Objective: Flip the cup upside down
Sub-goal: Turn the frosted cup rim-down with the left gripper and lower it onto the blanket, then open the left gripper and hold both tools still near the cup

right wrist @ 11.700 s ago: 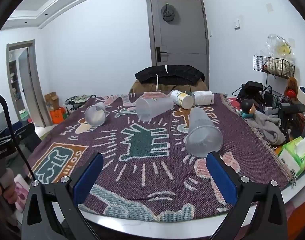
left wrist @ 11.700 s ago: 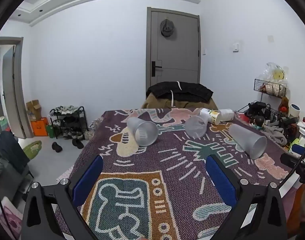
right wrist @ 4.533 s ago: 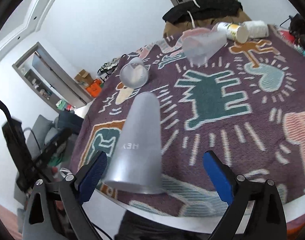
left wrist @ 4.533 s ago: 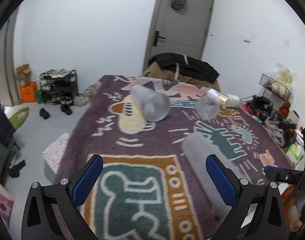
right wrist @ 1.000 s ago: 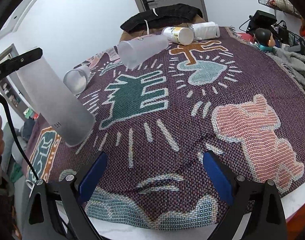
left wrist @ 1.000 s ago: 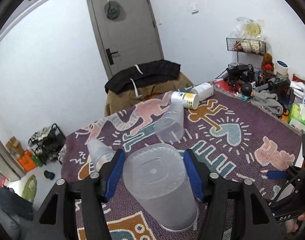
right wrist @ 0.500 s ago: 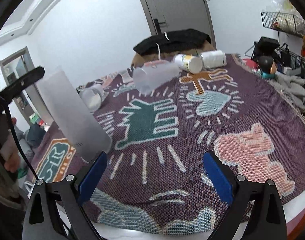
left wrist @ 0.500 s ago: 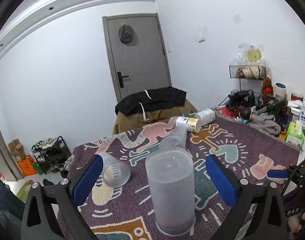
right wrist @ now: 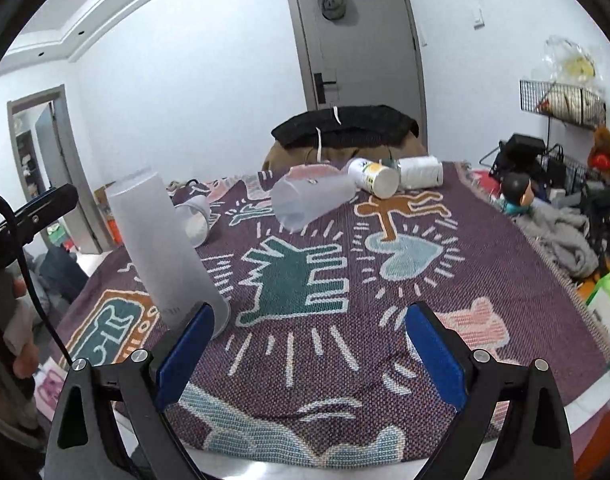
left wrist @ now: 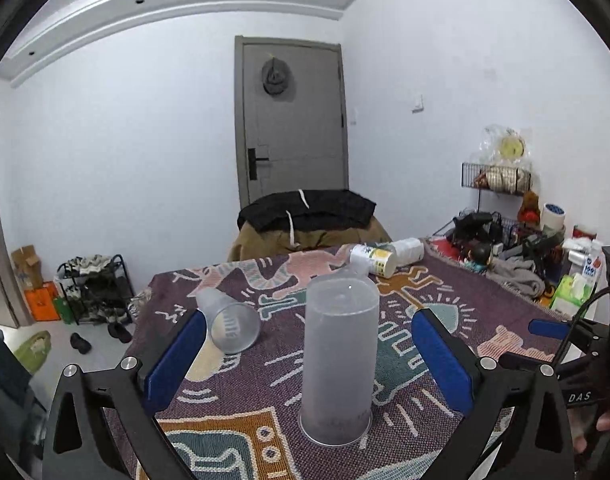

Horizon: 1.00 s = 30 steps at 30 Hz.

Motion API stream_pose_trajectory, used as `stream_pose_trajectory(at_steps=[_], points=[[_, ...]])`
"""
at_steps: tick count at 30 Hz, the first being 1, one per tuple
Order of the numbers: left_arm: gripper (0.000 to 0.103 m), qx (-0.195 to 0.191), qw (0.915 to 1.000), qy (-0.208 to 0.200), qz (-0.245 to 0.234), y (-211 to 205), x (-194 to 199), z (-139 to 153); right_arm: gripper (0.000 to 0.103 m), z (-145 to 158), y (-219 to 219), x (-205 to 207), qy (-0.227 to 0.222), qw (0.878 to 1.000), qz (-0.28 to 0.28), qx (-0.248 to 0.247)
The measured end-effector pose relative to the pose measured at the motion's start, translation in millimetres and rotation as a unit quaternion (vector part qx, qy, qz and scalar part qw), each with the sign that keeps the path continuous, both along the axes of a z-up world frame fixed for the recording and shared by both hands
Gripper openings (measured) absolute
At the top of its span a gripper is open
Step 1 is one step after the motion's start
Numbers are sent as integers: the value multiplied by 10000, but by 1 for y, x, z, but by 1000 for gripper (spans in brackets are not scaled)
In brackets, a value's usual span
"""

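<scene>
The tall frosted plastic cup (left wrist: pixel 338 354) stands inverted, rim down, on the patterned woven cloth (left wrist: pixel 421 288), at lower centre of the left wrist frame. The left gripper (left wrist: pixel 305 364) is spread wide, with its blue pads (left wrist: pixel 173 360) well clear of the cup on either side; it holds nothing. In the right wrist frame the same cup (right wrist: pixel 165 252) appears at centre left. The right gripper (right wrist: pixel 305 354) is also fully spread and empty above the cloth. Two more frosted cups (right wrist: pixel 311 200) lie on their sides toward the upper centre of the right wrist frame, near a toppled white bottle (right wrist: pixel 419 172).
</scene>
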<state>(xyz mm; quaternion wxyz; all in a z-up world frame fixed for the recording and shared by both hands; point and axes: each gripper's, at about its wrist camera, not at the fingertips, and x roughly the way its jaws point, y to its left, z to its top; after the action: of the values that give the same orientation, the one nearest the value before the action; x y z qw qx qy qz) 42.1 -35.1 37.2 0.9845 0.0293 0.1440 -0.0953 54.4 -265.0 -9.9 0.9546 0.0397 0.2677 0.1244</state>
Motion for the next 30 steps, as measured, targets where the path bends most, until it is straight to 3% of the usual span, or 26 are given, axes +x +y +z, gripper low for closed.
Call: stream_pose_trajectory(at_steps=[10,18,30], points=[[103,-510,9986,-65,154,35,-28,-12,97,12,18,-16,-245,9992,289,-157],[103,-373,9975,-109,584,56,-45,-21,97,14,25,-22,-337,9982,475,-131],[103,-512,9950,-63,861,81,-65,-39,97,10,25,-33,-272,9977,622,-53]])
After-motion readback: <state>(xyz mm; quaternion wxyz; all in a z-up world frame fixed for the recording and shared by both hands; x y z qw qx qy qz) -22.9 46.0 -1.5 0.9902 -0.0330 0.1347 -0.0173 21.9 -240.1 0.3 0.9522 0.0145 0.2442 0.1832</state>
